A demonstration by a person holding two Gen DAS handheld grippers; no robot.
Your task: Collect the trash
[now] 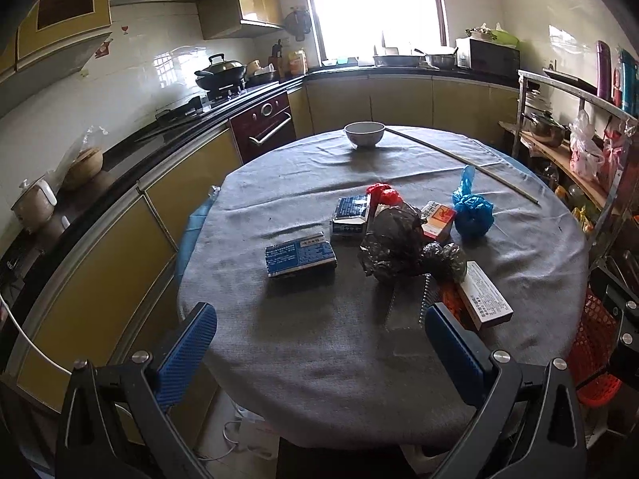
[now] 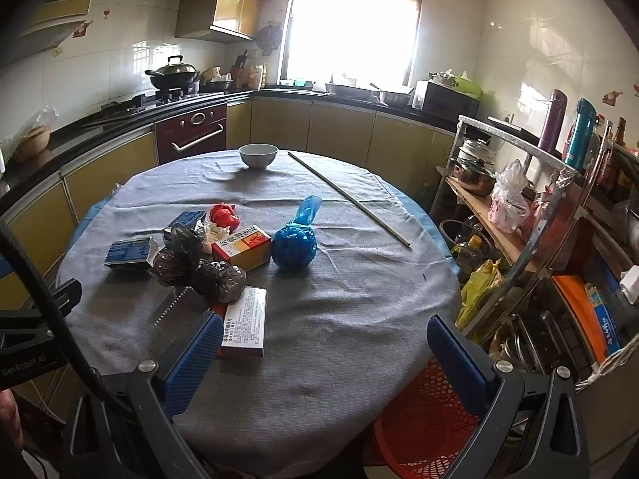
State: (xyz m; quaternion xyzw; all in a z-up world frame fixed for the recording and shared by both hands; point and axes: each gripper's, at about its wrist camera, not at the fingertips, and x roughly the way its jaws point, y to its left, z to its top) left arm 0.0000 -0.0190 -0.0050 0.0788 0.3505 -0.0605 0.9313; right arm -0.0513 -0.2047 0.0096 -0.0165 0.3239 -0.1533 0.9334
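Note:
Trash lies in a cluster on the grey-clothed round table (image 1: 319,359) (image 2: 339,319). It holds a blue knotted bag (image 1: 473,211) (image 2: 294,244), crumpled black bags (image 1: 395,239) (image 2: 217,275), a red bag (image 1: 382,193) (image 2: 225,215), two blue boxes (image 1: 299,257) (image 1: 350,215) (image 2: 129,253), an orange-white box (image 1: 438,219) (image 2: 241,248) and a white box (image 1: 485,295) (image 2: 245,321). My left gripper (image 1: 321,343) hangs open over the near table edge, short of the pile. My right gripper (image 2: 325,353) is open too, its left finger beside the white box.
A white bowl (image 1: 364,134) (image 2: 258,155) and a long thin stick (image 1: 459,157) (image 2: 347,195) lie at the far side. A red mesh basket (image 2: 427,419) (image 1: 595,355) stands below the table's right edge. A cluttered metal shelf (image 2: 539,219) is at right, kitchen counters (image 1: 120,183) at left.

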